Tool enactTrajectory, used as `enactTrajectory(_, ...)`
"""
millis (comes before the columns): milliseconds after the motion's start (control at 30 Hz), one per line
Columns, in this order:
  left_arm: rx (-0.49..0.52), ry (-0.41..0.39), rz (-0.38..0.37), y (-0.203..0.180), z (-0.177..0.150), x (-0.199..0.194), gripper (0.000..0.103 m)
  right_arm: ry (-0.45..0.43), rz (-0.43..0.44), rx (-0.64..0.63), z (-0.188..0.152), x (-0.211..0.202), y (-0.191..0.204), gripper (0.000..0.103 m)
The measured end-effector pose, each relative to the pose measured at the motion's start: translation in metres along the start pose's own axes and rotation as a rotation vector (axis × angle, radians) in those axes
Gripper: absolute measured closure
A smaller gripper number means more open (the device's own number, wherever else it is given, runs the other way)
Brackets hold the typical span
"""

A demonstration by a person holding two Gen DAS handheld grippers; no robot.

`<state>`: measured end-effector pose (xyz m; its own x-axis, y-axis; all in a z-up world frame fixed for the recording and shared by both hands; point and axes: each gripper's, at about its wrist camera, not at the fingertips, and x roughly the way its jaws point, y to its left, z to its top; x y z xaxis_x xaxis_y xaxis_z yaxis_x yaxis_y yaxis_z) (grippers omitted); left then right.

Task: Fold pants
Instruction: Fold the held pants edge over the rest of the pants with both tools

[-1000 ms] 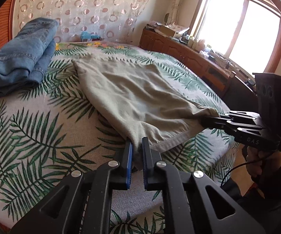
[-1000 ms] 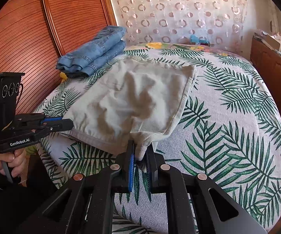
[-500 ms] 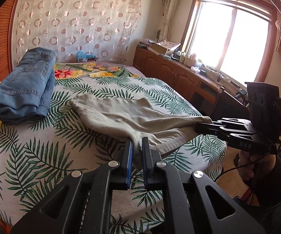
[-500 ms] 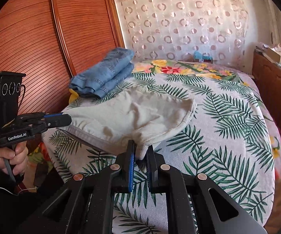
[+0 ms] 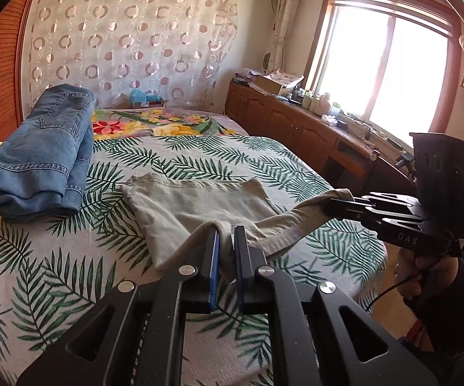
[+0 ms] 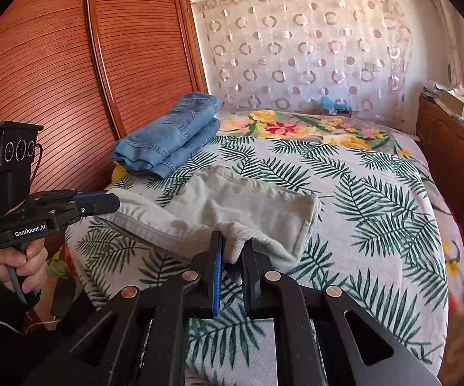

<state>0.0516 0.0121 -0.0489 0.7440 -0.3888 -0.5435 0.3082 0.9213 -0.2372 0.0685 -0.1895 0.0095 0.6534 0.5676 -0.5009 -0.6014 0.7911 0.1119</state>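
On a bed (image 5: 71, 276) spread with a palm-leaf print, beige pants (image 5: 196, 206) are seen mid-fold, their near edge raised off the cover while the far part lies flat. One corner of that edge is pinched in the left gripper (image 5: 225, 241), its jaws nearly closed on the cloth; the other corner is clamped in the right gripper (image 6: 232, 251), and the hem sags between the two. The step in hand is judged to be a fold of the near edge over toward the far one. For the next move, both corners would need to be carried forward level and laid down together, so that the edges meet squarely. Folded blue jeans (image 5: 42, 160) are stacked near the far left of the pants, apart from them, and would have to be kept clear of. A wooden cabinet (image 5: 296, 125) runs beneath the window.
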Motion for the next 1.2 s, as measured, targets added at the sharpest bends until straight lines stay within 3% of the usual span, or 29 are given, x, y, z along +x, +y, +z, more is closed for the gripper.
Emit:
enactTrajectory(400, -0.001, -0.016, 0.047, 0.022, 0.036, 0.035, 0.093, 0.0, -0.058, -0.032, 0.037, 0.056, -0.007, 0.093)
enactTrajectory(833, -0.011, 0.045, 0.1, 0.035, 0.035, 0.068, 0.093, 0.067, -0.081, -0.028, 0.048, 0.105, -0.013, 0.093)
enactTrajectory(1200, -0.008, 0.059, 0.122, 0.037, 0.035, 0.078, 0.093, 0.086, -0.082, -0.023, 0.05, 0.117, -0.018, 0.093)
